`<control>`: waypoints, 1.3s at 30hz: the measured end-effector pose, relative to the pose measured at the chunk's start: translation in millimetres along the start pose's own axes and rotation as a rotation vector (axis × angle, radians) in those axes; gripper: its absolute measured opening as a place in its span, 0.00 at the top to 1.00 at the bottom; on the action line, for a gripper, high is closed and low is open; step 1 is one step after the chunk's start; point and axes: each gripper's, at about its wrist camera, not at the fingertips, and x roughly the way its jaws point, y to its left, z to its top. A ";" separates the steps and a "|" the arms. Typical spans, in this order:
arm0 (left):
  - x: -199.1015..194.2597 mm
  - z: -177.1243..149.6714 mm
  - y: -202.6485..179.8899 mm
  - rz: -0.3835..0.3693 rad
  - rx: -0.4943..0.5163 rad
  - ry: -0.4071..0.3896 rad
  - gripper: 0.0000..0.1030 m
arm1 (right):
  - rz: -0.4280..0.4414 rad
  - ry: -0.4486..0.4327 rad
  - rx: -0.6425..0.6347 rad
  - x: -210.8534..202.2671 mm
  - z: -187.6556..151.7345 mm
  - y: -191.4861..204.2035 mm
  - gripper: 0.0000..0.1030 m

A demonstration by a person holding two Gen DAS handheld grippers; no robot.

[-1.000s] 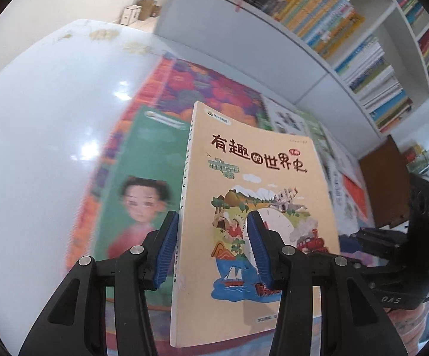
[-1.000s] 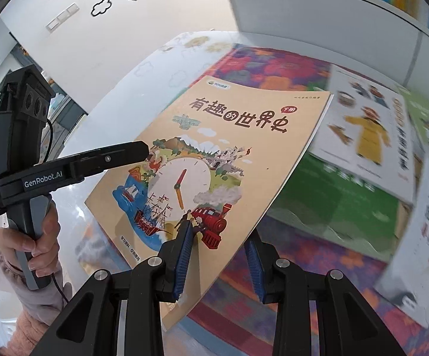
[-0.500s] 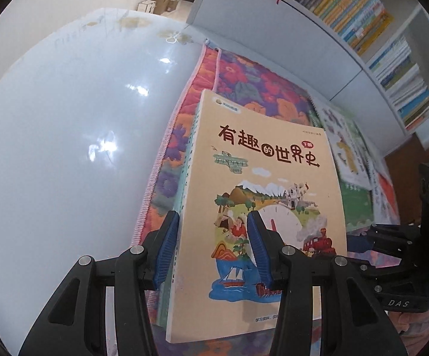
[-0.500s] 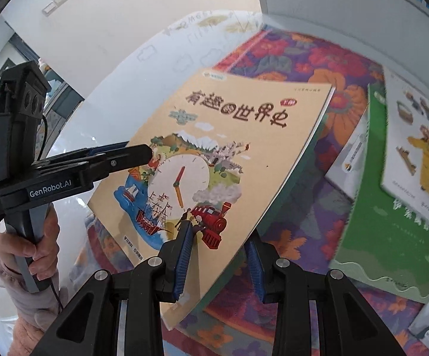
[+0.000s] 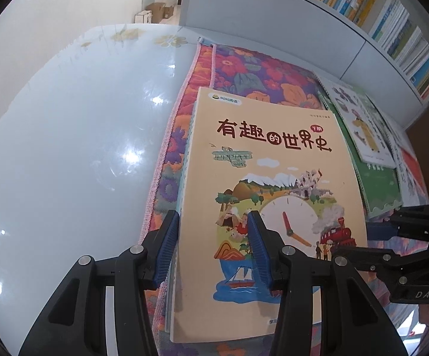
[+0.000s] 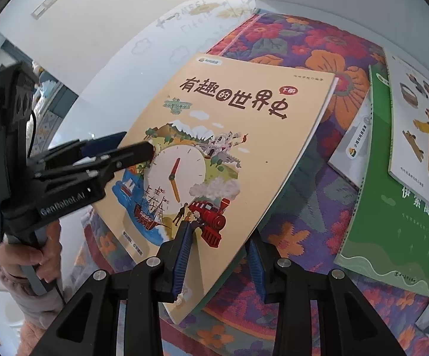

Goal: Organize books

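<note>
Currently mid-task, one stack in hand.

Left wrist view: left gripper [image 5: 213, 249] clamped on the left edge of the tan picture book [image 5: 273, 184], one blue pad on the cover, the other outside the spine edge. Teal page edges under the tan cover along that side, so apparently a second book [image 5: 184, 160] pinched together with it; cannot confirm from this angle. Stack low over the floral mat [image 5: 253, 74], near its pink-trimmed left border, beside the bare glossy tabletop [image 5: 81, 136]. Cannot tell whether the underside touches the mat. Right gripper [image 5: 362, 240] reaching in from the right onto the cover's lower right corner. Green book [image 5: 380, 184] and a white picture book [image 5: 359, 130] lying loose on the mat further right, overlapping. Filled bookshelf [image 5: 392, 23] behind.

Right wrist view: right gripper [image 6: 218, 252] closed across the near right corner of the tan book [image 6: 229, 148], left pad on the cover, right pad below the tilted edge. Left gripper [image 6: 137, 148] gripping the opposite edge, person's hand [image 6: 30, 264] on its handle. Book tilted, far corner over the mat.

Judgement on progress: stacking started, at most two books gathered. Left to do: set this stack down squarely, then gather the green book [image 6: 392, 213], the white picture book [image 6: 419, 124] and the small white book [image 6: 353, 148] tucked beneath them.
</note>
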 end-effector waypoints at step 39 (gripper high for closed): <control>11.0 37.8 -243.6 -0.163 0.176 -0.023 0.57 | -0.056 -0.180 0.466 -146.0 -114.2 -241.0 0.64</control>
